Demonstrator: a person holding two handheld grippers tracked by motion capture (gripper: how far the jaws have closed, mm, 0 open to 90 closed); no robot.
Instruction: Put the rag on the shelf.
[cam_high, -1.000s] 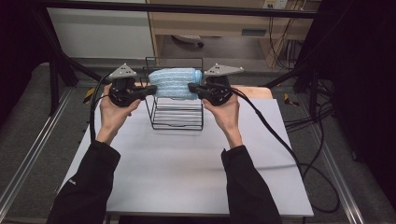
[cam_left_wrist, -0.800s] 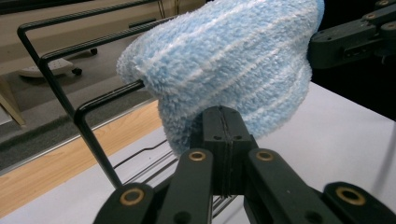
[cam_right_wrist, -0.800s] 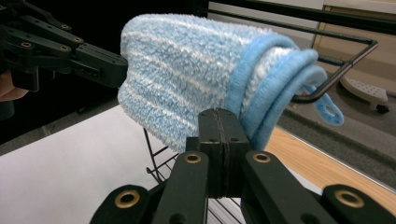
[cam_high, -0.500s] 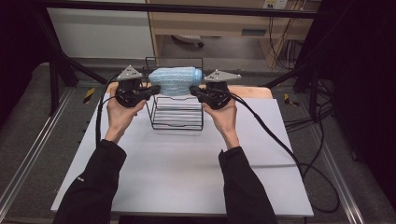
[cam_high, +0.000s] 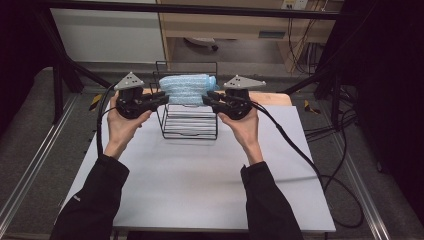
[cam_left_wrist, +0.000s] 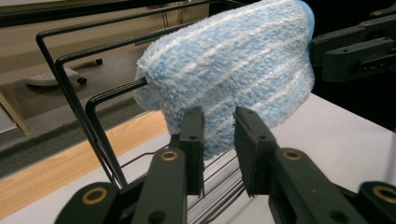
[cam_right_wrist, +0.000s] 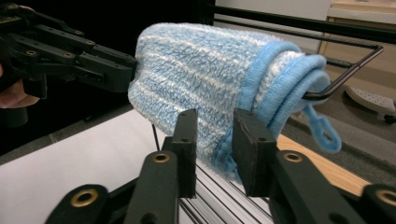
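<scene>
Grey floor and dark framing surround a white tabletop (cam_high: 200, 175), with a wooden strip along its far edge and pale cabinets beyond. Person's forearms in black sleeves (cam_high: 95, 200) enter from the near edge, each hand holding a gripper up at the far half of the tabletop

Black wire rack (cam_high: 190, 117) stands at the middle of the far edge, its upright loops rising above a ribbed base. Light blue striped terry cloth (cam_high: 185, 89) is draped over the rack's top wires, folded, hanging off both sides; a bound blue hem and a small hanging loop (cam_right_wrist: 322, 128) show at the end seen in the right gripper view

Left gripper (cam_left_wrist: 218, 140) sits at the rack's left side, grey plate on top, cable trailing down toward the left edge. Jaws stand narrowly apart with the cloth's lower edge hanging between them; whether the pads touch the fabric I cannot tell

Right gripper (cam_right_wrist: 214, 144) sits at the rack's right side, cable running off toward the right edge. Jaws likewise narrowly parted, the cloth's hanging fold dropping into the gap, a clear space showing on either side of the fabric
</scene>
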